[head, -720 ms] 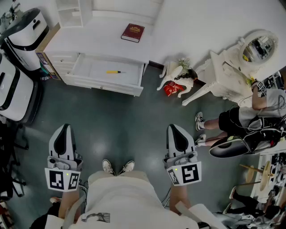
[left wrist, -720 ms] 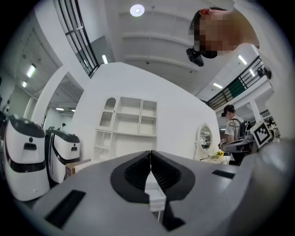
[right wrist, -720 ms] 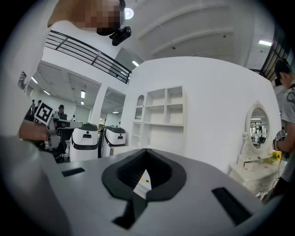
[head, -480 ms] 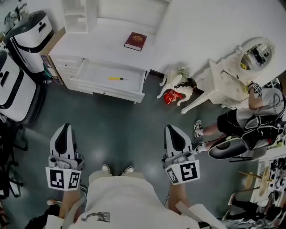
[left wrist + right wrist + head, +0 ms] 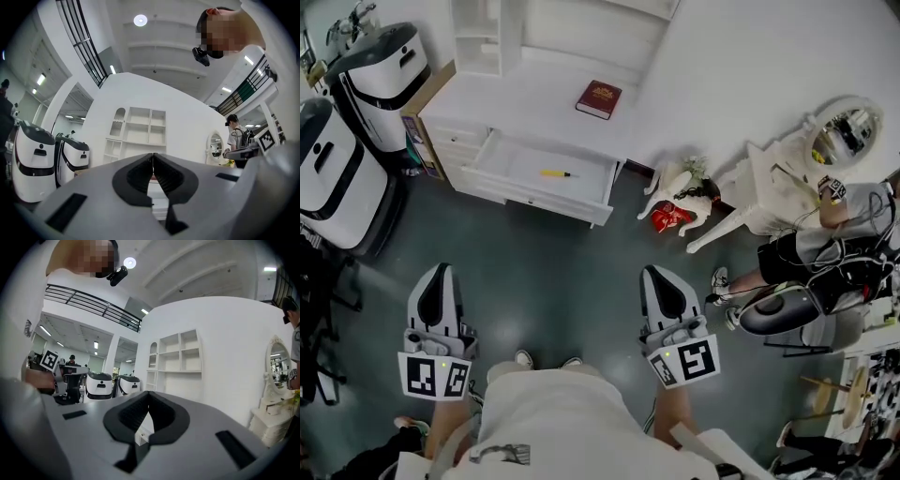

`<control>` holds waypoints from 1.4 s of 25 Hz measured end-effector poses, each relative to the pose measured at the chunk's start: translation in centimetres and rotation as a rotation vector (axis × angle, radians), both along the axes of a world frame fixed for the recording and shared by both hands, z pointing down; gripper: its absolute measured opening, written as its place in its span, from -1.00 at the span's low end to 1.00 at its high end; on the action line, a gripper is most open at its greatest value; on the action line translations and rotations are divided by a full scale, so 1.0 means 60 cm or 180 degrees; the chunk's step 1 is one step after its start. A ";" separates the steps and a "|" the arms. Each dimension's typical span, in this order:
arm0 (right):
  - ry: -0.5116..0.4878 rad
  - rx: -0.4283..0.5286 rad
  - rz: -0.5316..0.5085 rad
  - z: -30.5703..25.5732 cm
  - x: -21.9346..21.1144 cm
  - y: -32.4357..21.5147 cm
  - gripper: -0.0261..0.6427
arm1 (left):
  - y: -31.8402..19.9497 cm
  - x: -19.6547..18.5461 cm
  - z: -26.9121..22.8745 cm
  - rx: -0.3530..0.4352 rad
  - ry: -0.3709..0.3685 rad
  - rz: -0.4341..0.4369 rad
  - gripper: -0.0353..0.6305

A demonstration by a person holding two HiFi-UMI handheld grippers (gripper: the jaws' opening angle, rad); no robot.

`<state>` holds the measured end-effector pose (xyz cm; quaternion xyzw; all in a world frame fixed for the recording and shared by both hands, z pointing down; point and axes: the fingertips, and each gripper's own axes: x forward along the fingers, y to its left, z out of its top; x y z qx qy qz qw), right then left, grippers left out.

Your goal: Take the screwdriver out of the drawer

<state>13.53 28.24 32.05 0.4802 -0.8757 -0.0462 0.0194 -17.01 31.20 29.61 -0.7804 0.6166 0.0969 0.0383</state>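
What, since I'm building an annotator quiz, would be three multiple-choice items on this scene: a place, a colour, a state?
1. Where does the screwdriver lie?
A. on the floor
B. in the open drawer
C. on a shelf

2. What colour is the book?
A. dark red
B. blue
C. green

3. How do the right gripper jaws stand?
A. wide apart
B. closed on the screwdriver
C. together, nothing between them

Key: B, its yellow handle shows inside the pulled-out drawer; A, its cover is dark red; C, the right gripper view shows the jaws meeting with nothing between them.
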 end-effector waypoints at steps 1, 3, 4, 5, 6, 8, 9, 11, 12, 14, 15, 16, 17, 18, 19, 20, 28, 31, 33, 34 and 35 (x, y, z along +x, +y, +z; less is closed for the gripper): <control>0.0008 0.0016 -0.0017 0.000 0.000 0.001 -0.89 | 0.000 0.000 0.000 0.0000 0.0003 0.0000 -0.84; -0.0042 0.0036 -0.0047 -0.005 0.006 0.001 -0.76 | -0.002 0.004 -0.002 0.0005 0.0008 0.0012 -0.84; -0.0107 0.0037 -0.0086 -0.009 0.010 0.000 -0.64 | -0.004 0.007 -0.004 0.0011 0.0009 0.0019 -0.84; -0.0180 0.0029 -0.0147 -0.013 0.015 0.000 -0.58 | -0.007 0.011 -0.006 0.0018 0.0011 0.0028 -0.84; -0.0244 0.0015 -0.0219 -0.017 0.019 0.000 -0.44 | -0.011 0.016 -0.009 0.0022 0.0013 0.0038 -0.84; -0.0326 -0.0001 -0.0322 -0.023 0.030 0.000 -0.19 | -0.016 0.029 -0.014 0.0024 0.0010 0.0061 -0.84; -0.0349 -0.0002 -0.0343 -0.025 0.039 0.000 -0.08 | -0.017 0.037 -0.016 0.0028 0.0002 0.0072 -0.84; -0.0382 -0.0013 -0.0358 -0.026 0.058 0.000 0.06 | -0.018 0.054 -0.018 0.0032 -0.0017 0.0082 -0.84; -0.0404 -0.0016 -0.0363 -0.025 0.066 -0.001 0.13 | -0.018 0.060 -0.018 0.0032 -0.0033 0.0078 -0.84; -0.0468 -0.0003 -0.0372 -0.025 0.080 -0.006 0.18 | -0.021 0.066 -0.019 0.0029 -0.0088 0.0055 -0.84; -0.0500 -0.0001 -0.0373 -0.023 0.087 -0.008 0.20 | -0.023 0.068 -0.020 0.0030 -0.0120 0.0039 -0.84; -0.0524 -0.0007 -0.0370 -0.019 0.094 -0.009 0.20 | -0.023 0.071 -0.021 0.0034 -0.0151 0.0019 -0.84; -0.0539 -0.0019 -0.0364 -0.013 0.101 -0.008 0.20 | -0.021 0.074 -0.021 0.0040 -0.0178 -0.0004 -0.84; -0.0554 -0.0035 -0.0358 -0.006 0.107 -0.008 0.21 | -0.018 0.077 -0.019 0.0046 -0.0198 -0.0028 -0.84; -0.0571 -0.0057 -0.0355 0.002 0.111 -0.008 0.21 | -0.016 0.080 -0.016 0.0043 -0.0208 -0.0045 -0.84; -0.0588 -0.0088 -0.0357 0.011 0.112 -0.008 0.21 | -0.015 0.083 -0.012 0.0027 -0.0211 -0.0053 -0.84; -0.0538 -0.0365 -0.0372 0.065 0.097 -0.066 0.21 | -0.094 0.094 0.033 -0.0180 -0.0154 0.0015 -0.84; -0.0527 -0.0494 -0.0321 0.087 0.094 -0.117 0.21 | -0.159 0.100 0.050 -0.0214 -0.0126 0.0103 -0.84; -0.0519 -0.0545 -0.0284 0.096 0.088 -0.163 0.21 | -0.212 0.095 0.054 -0.0212 -0.0126 0.0140 -0.84; -0.0521 -0.0550 -0.0277 0.095 0.082 -0.190 0.21 | -0.242 0.087 0.053 -0.0211 -0.0111 0.0145 -0.84; -0.0528 -0.0546 -0.0276 0.092 0.072 -0.221 0.21 | -0.273 0.076 0.050 -0.0213 -0.0093 0.0147 -0.84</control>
